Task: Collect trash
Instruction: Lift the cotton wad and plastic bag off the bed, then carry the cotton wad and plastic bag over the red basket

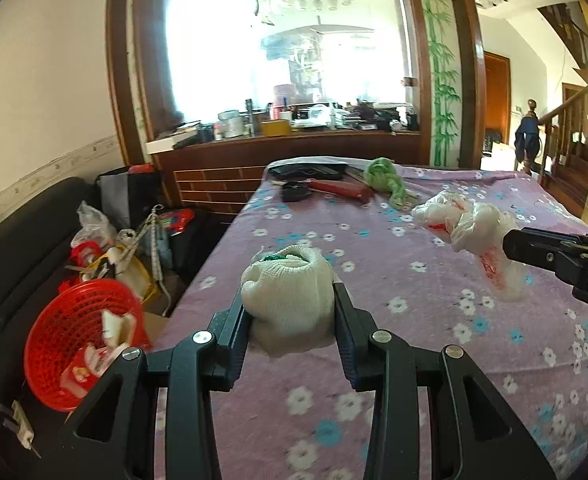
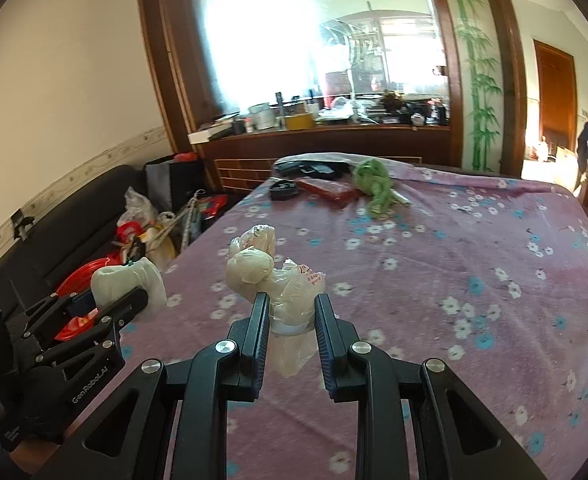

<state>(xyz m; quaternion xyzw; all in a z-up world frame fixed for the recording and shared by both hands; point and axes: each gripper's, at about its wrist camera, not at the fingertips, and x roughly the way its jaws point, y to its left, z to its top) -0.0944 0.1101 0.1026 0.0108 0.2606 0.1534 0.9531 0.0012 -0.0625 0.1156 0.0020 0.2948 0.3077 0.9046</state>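
Purple cloth printed with white and blue flowers [image 1: 373,280] covers the wide table under me, and behind it a dark wooden partition with a large bright glass pane [image 1: 274,60] carries a ledge crowded with jars and boxes. At the table's far end lie a crumpled green cloth [image 1: 383,178], a long red flat object [image 1: 341,190] and a small black dish [image 1: 294,192].

My left gripper [image 1: 290,308] is clamped on a balled white knit glove with a green cuff edge [image 1: 286,292], raised above the cloth. My right gripper [image 2: 292,312] is pinched narrowly on a knotted clear plastic bag of white trash with red print [image 2: 278,284], also clear of the table.

My left view alone shows the round red plastic mesh basket [image 1: 78,340] low at the left, beside the table's edge, with scraps of white and red packaging inside. It also shows a wooden staircase [image 1: 565,128] at the far right. My right view shows only a sliver of that basket behind the left gripper, but it takes in more of the black sofa [image 2: 74,216] along the wall and its heap of bags.
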